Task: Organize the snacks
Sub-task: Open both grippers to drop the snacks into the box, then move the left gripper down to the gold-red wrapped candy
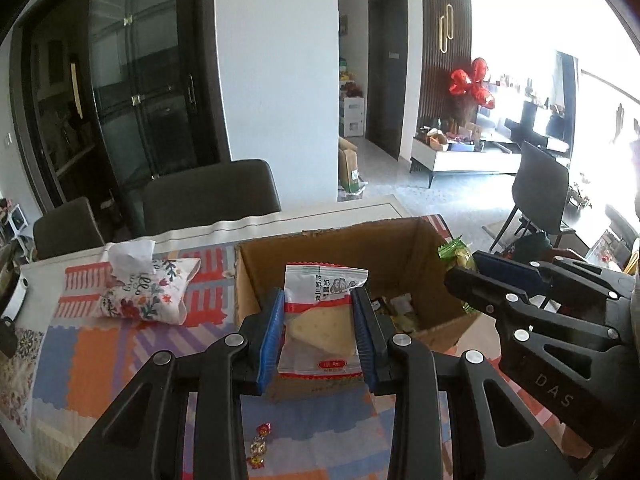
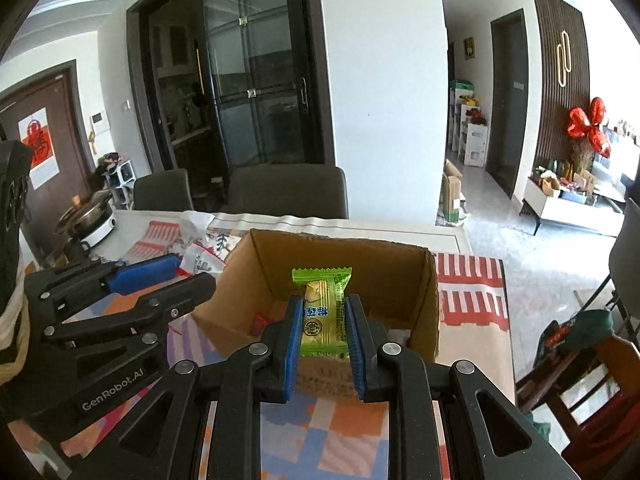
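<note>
My left gripper (image 1: pixel 319 300) is shut on a white and red snack packet (image 1: pixel 320 320) with a pale triangular cake inside, held over the near edge of an open cardboard box (image 1: pixel 404 252). My right gripper (image 2: pixel 322 308) is shut on a green snack packet (image 2: pixel 323 312), held over the same box (image 2: pixel 400 276). Several snacks lie on the box floor (image 1: pixel 400 312). The right gripper shows at the right of the left wrist view (image 1: pixel 476 276), and the left gripper shows at the left of the right wrist view (image 2: pixel 188 270).
The box stands on a table with a patchwork cloth (image 1: pixel 100 352). A floral tissue pouch (image 1: pixel 148 292) lies left of the box. Small wrapped candies (image 1: pixel 260 444) lie on the cloth near me. Two dark chairs (image 1: pixel 212 192) stand behind the table. A cooking pot (image 2: pixel 88 220) sits far left.
</note>
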A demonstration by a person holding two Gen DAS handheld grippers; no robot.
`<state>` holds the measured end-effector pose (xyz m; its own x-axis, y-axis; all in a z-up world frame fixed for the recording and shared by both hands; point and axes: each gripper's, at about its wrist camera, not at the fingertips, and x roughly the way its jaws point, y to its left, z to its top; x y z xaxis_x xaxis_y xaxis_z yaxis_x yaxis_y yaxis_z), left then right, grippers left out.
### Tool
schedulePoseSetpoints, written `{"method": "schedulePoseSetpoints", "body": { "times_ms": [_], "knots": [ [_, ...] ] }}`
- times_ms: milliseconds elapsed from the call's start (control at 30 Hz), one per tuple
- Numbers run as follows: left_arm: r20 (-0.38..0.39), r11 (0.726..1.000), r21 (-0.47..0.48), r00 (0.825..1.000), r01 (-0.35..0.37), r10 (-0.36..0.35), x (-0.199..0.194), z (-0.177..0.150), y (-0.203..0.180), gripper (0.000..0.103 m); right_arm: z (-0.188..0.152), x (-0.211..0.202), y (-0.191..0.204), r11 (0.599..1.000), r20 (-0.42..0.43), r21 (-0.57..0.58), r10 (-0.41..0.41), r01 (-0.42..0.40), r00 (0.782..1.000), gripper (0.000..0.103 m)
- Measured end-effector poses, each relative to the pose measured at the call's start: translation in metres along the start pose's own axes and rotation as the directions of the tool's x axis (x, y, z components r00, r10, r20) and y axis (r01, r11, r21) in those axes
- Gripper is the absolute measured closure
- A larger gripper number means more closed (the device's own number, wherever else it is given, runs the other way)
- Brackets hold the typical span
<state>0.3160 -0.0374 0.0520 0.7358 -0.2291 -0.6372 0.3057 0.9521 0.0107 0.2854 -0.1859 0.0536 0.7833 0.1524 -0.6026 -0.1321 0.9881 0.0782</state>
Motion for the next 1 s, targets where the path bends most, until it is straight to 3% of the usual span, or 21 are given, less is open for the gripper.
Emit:
{"method": "schedulePoseSetpoints", "body": {
  "times_ms": [267, 333, 367, 433, 467, 700, 1000],
  "knots": [
    [-0.055, 1.0, 0.008, 0.998, -0.009, 0.009, 0.03, 0.016, 0.001, 0.068, 0.011, 0.025, -0.009, 0.999, -0.034, -0.012, -0.036, 0.035, 0.999, 0.08],
    [-0.062, 1.0, 0.005, 0.998, -0.029, 0.029, 0.033, 0.019, 0.003, 0.056, 0.011, 0.029, -0.01, 0.999, -0.039, -0.004, -0.047, 0.047, 0.998, 0.079],
    [-0.059, 0.999, 0.002, 0.998, -0.034, 0.034, 0.032, 0.019, 0.003, 0.055, 0.011, 0.03, -0.012, 0.998, -0.04, 0.004, -0.062, 0.063, 0.997, 0.076],
    [-0.051, 0.999, 0.003, 0.998, -0.046, 0.046, 0.028, 0.018, 0.006, 0.05, 0.01, 0.03, -0.013, 0.996, -0.04, 0.02, -0.083, 0.084, 0.996, 0.056],
    [-0.047, 0.999, 0.008, 0.997, -0.054, 0.054, 0.026, 0.017, 0.007, 0.049, 0.009, 0.029, -0.014, 0.996, -0.038, 0.025, -0.089, 0.09, 0.995, 0.056],
    [-0.027, 0.998, 0.004, 0.997, -0.067, 0.067, 0.004, -0.004, 0.017, 0.046, 0.0, 0.016, -0.001, 0.997, -0.024, 0.023, -0.067, 0.068, 0.997, 0.052],
    [-0.064, 0.995, 0.005, 0.993, -0.097, 0.097, -0.01, -0.05, 0.04, 0.046, -0.029, 0.012, 0.033, 0.999, -0.043, 0.018, -0.037, 0.038, 0.998, 0.051]
  ]
}}
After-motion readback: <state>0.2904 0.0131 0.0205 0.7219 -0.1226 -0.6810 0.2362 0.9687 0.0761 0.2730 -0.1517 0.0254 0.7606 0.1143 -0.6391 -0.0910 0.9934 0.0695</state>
